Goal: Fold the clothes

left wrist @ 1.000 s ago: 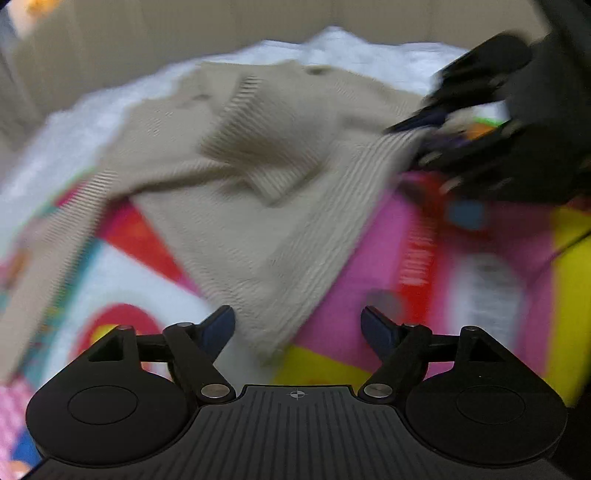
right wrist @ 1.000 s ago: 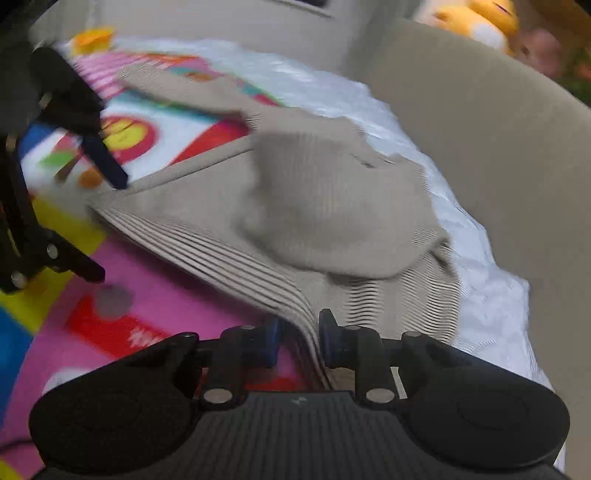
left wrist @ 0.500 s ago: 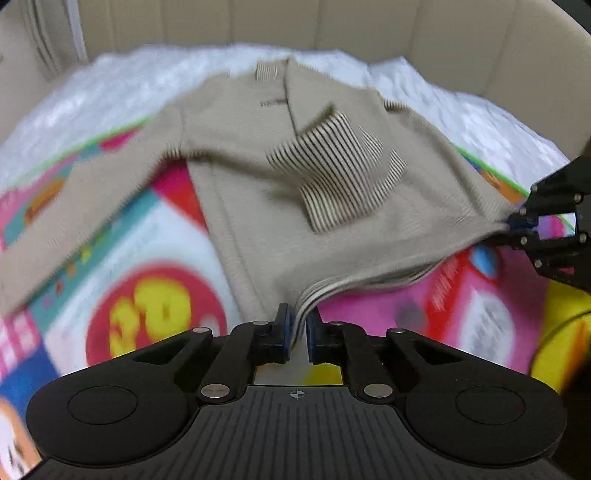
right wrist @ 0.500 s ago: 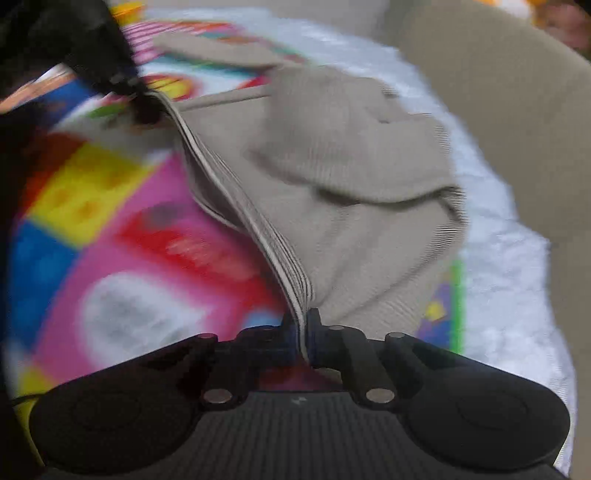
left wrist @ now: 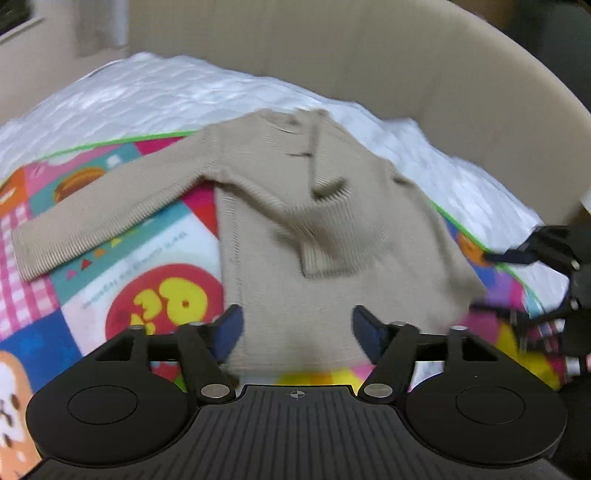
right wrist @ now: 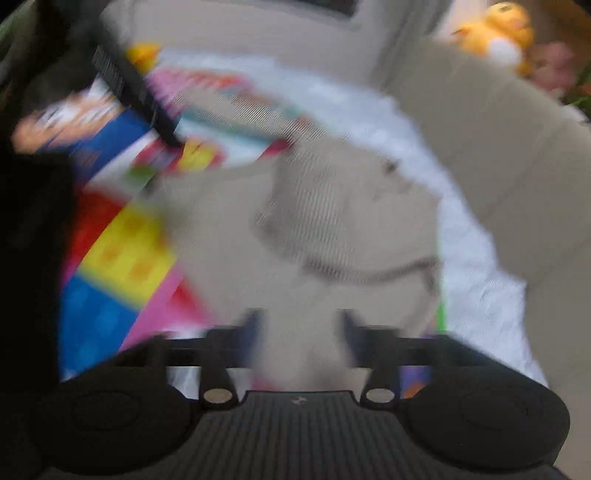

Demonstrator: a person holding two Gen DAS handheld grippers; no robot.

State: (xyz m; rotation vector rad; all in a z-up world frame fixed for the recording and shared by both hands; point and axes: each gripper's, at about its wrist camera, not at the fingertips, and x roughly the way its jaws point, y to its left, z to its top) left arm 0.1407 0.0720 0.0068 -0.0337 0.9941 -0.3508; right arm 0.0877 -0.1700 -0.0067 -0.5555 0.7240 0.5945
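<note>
Where a white quilted bedcover [left wrist: 177, 92] meets a curved beige padded wall [left wrist: 369, 55], a bright patterned play mat [left wrist: 147, 280] lies spread, and the beige knit sweater [left wrist: 325, 236] rests flat on it, one sleeve stretched out to the left and the other folded across the chest. A yellow plush toy [right wrist: 495, 29] sits on top of the wall in the blurred right wrist view. The left gripper [left wrist: 295, 328] hovers low over the sweater's hem, fingers spread wide and holding nothing. The right gripper [right wrist: 299, 336] is above the sweater's right edge, its fingers likewise parted and empty.
</note>
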